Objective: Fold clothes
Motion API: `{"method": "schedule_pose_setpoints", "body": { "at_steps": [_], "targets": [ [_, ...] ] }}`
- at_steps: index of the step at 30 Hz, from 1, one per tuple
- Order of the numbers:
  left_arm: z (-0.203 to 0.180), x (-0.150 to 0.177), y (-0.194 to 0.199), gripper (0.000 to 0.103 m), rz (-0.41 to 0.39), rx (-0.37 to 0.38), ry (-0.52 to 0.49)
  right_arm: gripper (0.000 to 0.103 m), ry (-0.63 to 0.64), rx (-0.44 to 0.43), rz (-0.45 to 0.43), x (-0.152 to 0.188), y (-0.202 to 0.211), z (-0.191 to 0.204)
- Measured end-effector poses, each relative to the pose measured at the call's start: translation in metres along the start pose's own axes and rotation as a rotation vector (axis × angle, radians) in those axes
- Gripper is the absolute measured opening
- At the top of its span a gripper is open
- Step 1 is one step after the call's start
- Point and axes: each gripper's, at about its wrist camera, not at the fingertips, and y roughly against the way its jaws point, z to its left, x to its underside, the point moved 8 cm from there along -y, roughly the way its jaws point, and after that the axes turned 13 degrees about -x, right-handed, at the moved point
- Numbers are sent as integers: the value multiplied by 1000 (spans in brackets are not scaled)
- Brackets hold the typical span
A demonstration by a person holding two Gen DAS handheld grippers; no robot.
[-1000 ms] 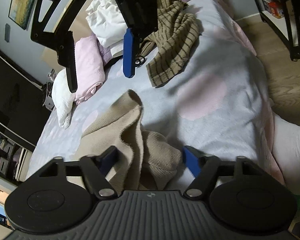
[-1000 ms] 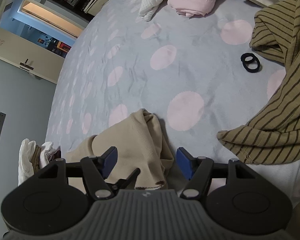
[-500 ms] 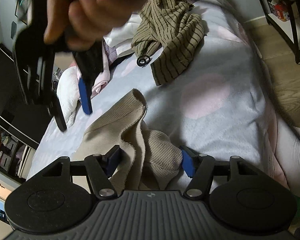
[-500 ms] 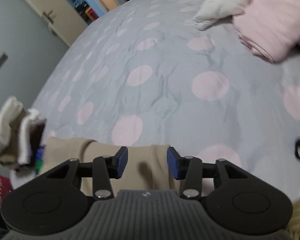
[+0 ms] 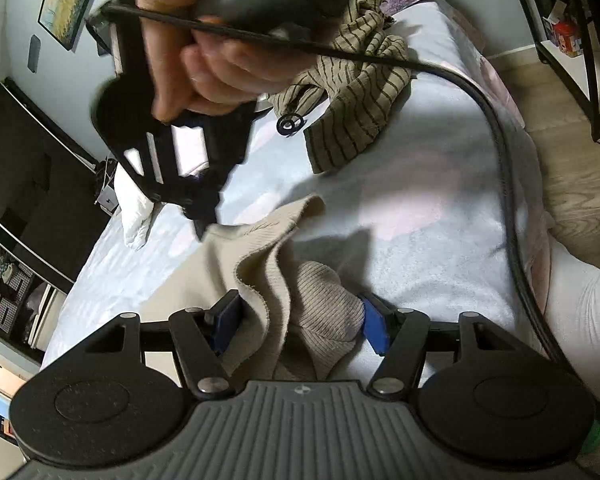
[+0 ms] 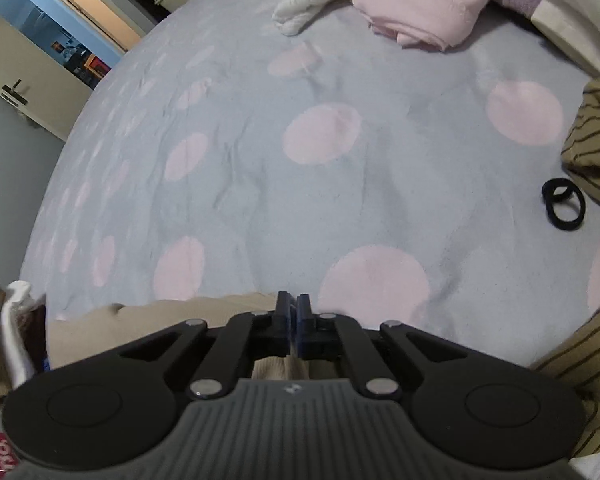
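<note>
1. A beige ribbed knit garment (image 5: 260, 264) lies crumpled on the bed (image 5: 440, 208), one edge lifted into a raised fold.
2. A bunched part of it sits between the fingers (image 5: 374, 326) of the left gripper (image 5: 300, 322).
3. A brown garment with dark stripes (image 5: 360, 92) lies rumpled farther up the bed, apart from the beige one.

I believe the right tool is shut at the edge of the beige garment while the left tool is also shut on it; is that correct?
Not quite. The left tool is open, its fingers either side of the bunched beige garment, as the left wrist view shows. The right tool is indeed shut at the garment's edge.
</note>
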Motion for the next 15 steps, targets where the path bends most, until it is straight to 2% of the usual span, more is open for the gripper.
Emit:
{"method": "schedule_pose_setpoints", "body": {
  "at_steps": [3,4,5,7,12,13,14,15],
  "targets": [
    [2,1,0,60,-1,2,4,9,-4,-44,-44,-7,2,7],
    [2,1,0,60,-3,1,3,21,-13,-53,-43,-8,3,6],
    [2,1,1,60,-5,-2,-2,45,-37,-61,-40,-9,5,2],
    [1,1,1,60,-11,-8,-13,59,-84,-77,-36,-11,9,-7],
    [-2,1,2,61,-27,-21,-42,60,-190,-94,-41,-15,21,-29],
    [-3,1,3,56,-32,-21,-53,61,-204,-88,-47,-14,23,-33],
    [-2,0,3,43,-34,-22,-55,61,-218,-86,-51,-13,24,-36],
    [3,0,2,39,-32,-20,-37,61,-228,-90,-51,-13,24,-37]
  ]
}}
